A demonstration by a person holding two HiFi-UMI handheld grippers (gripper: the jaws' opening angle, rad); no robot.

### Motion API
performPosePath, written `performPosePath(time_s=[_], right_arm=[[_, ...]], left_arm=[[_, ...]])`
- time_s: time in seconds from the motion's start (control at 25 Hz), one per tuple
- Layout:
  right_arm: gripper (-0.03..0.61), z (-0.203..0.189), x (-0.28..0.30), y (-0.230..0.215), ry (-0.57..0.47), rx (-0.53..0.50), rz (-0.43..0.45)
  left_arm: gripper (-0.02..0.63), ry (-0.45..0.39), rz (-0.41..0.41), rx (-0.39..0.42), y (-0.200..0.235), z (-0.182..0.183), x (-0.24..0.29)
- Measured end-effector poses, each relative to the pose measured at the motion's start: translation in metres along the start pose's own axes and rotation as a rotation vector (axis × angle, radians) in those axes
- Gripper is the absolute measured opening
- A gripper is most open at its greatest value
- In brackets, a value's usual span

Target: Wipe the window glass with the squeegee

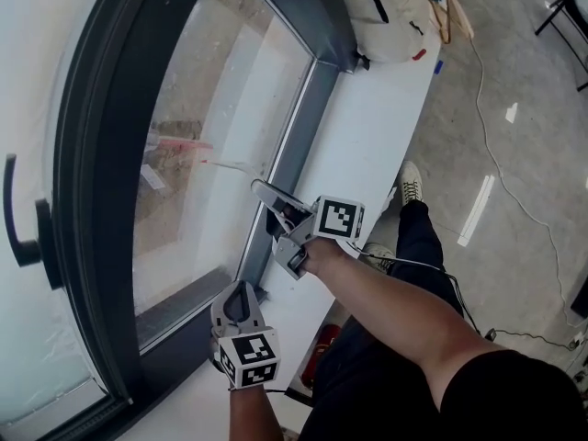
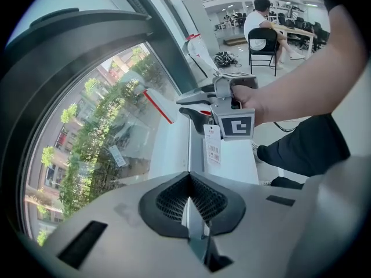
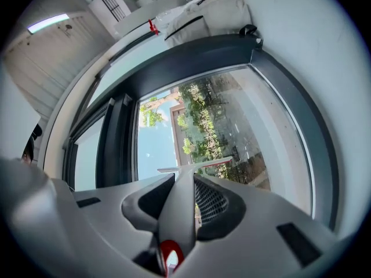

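Squeegee (image 2: pixel 157 105) at window glass (image 1: pixel 230 72); bag (image 1: pixel 386 12) beyond.

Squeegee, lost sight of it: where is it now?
The grey-handled, red-trimmed squeegee is clamped in the right gripper, its blade at the window glass, mid head view.

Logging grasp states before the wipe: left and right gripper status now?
Left gripper: shut, nothing between the jaws.
Right gripper: shut on the squeegee handle.
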State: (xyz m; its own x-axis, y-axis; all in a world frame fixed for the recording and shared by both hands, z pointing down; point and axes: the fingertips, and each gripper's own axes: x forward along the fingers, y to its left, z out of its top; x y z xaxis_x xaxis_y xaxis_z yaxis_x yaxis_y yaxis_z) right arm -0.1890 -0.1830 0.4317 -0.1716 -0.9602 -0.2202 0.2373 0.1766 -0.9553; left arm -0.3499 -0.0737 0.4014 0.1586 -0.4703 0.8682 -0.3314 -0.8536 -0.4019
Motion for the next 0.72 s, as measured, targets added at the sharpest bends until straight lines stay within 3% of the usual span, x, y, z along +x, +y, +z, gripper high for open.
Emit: performPosePath(time_s=[0.44, 0.72], right_arm=[[0.091, 0.158, -0.003, 0.011, -0.205, -0.088, -0.024], [0.091, 0.262, 0.018, 0.013, -0.31, -0.143, -0.013]], left_arm=[[0.001, -0.043, -0.056, 0.086, -0.009, 0.094, 0.03], [0.002, -0.013, -0.072, 0.104, -0.005, 0.123, 0.051]])
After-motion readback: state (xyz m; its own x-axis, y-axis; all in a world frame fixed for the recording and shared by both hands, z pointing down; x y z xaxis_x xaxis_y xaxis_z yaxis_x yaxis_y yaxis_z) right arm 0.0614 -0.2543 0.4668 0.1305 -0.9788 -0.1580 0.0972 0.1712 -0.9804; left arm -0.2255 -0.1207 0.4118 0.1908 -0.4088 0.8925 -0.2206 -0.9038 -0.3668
